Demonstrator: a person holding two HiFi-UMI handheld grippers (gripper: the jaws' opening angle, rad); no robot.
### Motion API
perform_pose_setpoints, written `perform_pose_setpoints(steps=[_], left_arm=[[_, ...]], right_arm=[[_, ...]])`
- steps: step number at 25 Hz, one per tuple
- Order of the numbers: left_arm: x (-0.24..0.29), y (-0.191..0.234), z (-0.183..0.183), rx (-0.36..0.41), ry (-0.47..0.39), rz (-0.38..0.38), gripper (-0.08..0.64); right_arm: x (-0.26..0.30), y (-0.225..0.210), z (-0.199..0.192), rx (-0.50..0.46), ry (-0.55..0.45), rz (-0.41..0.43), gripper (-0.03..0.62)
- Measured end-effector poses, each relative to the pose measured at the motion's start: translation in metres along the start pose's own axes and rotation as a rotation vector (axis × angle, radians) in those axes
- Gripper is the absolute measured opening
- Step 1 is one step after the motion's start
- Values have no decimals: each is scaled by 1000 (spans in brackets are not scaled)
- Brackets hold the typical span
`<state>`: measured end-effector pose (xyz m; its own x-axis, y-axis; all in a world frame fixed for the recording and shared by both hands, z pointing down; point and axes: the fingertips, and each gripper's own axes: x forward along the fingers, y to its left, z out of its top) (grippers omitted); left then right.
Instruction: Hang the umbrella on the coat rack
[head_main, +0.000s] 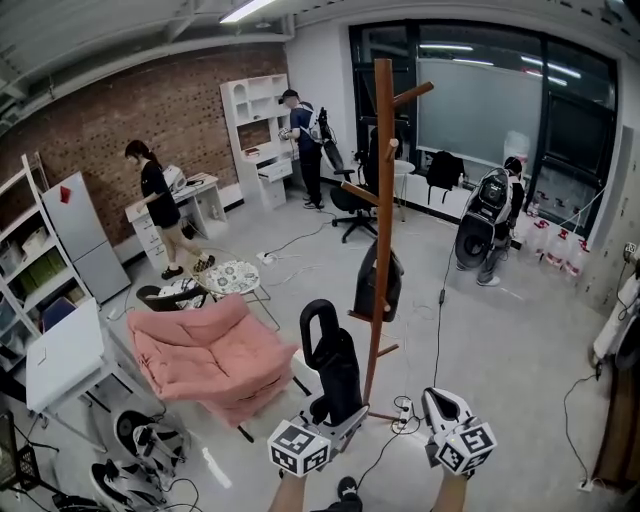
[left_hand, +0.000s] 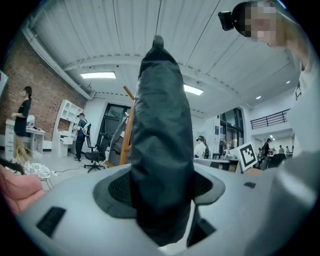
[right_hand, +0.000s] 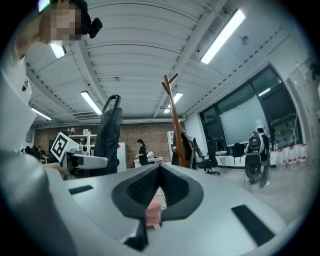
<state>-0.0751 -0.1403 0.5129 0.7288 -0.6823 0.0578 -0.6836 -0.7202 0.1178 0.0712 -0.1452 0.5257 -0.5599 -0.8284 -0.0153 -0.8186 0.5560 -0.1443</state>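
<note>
Head view: left hand-held gripper (head_main: 338, 408) clamped on upright black umbrella (head_main: 330, 355), near wooden coat rack (head_main: 383, 200); right hand-held gripper (head_main: 437, 398) jaws together, empty.

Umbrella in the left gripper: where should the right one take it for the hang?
Grip the umbrella on its wrapped body just under the loop handle, coming from the person's right, where the right gripper is, shut. It stands upright with the left gripper clamped low, so that stretch is bare, and the loop is likely left free for a coat rack peg.
</note>
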Motion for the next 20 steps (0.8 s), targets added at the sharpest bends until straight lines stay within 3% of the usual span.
perform_pose_setpoints(steps=[9,20], left_arm=[[38,24,2,42,41,-44,290],[71,27,1,23,63,-161,288]], right_arm=[[44,-28,10,29,-26,18,2],[87,-46,24,3,-57,42,2]])
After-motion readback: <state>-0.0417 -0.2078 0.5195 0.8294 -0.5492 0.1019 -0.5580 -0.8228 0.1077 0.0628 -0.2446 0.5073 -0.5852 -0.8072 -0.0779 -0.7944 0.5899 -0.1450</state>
